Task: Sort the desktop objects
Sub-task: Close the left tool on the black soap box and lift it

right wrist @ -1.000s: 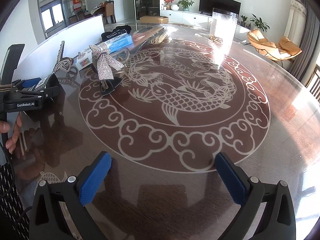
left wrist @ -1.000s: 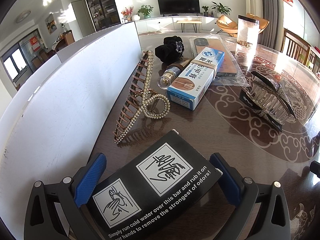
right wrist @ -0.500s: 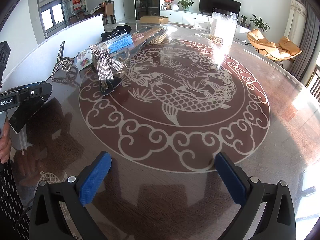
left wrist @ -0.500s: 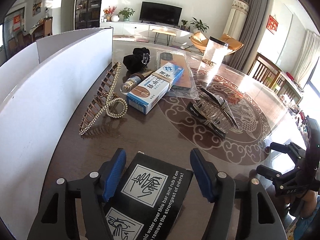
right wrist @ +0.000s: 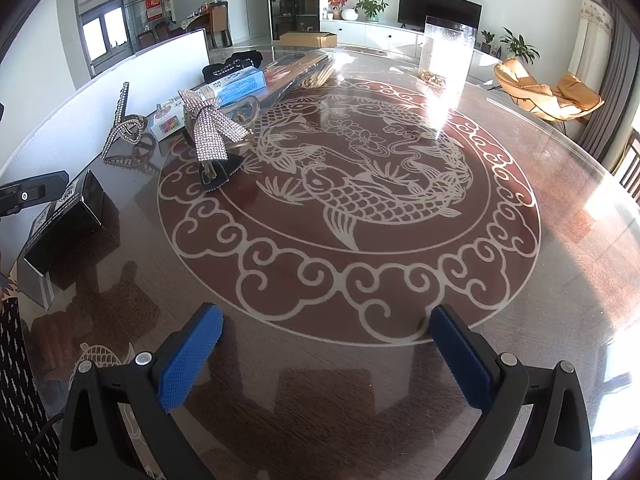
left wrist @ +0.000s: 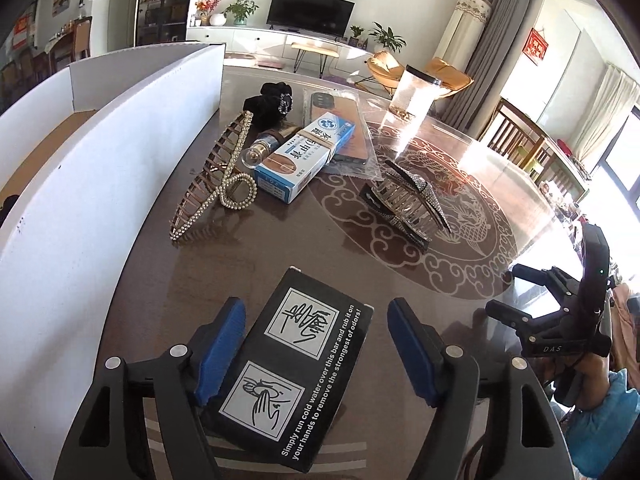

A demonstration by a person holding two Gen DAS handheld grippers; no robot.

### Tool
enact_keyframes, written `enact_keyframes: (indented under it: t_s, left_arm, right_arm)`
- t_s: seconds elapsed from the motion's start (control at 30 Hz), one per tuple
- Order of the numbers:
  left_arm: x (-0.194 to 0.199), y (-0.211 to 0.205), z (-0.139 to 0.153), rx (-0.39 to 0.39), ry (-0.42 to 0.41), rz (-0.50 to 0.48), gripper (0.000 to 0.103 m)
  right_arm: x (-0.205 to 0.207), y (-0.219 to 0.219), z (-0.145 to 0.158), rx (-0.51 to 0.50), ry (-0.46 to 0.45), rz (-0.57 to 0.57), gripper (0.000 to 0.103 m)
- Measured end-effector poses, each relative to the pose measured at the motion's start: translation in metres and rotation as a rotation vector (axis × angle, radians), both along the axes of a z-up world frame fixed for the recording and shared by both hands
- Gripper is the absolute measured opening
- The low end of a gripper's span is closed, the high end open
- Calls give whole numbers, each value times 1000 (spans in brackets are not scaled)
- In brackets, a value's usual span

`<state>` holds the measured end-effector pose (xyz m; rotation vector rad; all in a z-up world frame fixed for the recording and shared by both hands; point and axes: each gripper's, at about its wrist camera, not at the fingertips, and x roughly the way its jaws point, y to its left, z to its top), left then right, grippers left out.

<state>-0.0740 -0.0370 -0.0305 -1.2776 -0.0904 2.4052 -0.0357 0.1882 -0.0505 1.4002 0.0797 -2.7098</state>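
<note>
Left gripper jaws just reopening astride black box on table, pads clear, right gripper jaws wide, empty.

A round, glossy dark-brown table bears a pale fish-and-cloud medallion at its centre. Seen from the right wrist, a rhinestone bow clip stands at the medallion's ten o'clock edge, a black box (white print on its top) lies out at nine o'clock, and a clear acrylic stand rises at one o'clock. Toward eleven o'clock, along a white carton wall, lie a pearl hair comb, a blue-and-white box beside a small bottle, a bagged flat package and a black scrunchie.
</note>
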Motion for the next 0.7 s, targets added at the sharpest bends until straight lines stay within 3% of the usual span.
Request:
enact_keyframes:
  t_s: [0.1, 0.47, 0.6, 0.7]
  left_arm:
    - [-5, 3, -11, -38, -65, 0, 74]
    - [4, 35, -25, -259, -78, -60, 81]
    - [4, 41, -29, -310, -83, -61, 95]
    - [0, 37, -32, -304, -105, -33, 103]
  right_arm:
    - [0, 0, 0, 0, 0, 0, 103]
    - [0, 0, 0, 0, 0, 0, 103]
    - [0, 0, 0, 0, 0, 0, 103]
    - [0, 0, 0, 0, 0, 0, 103]
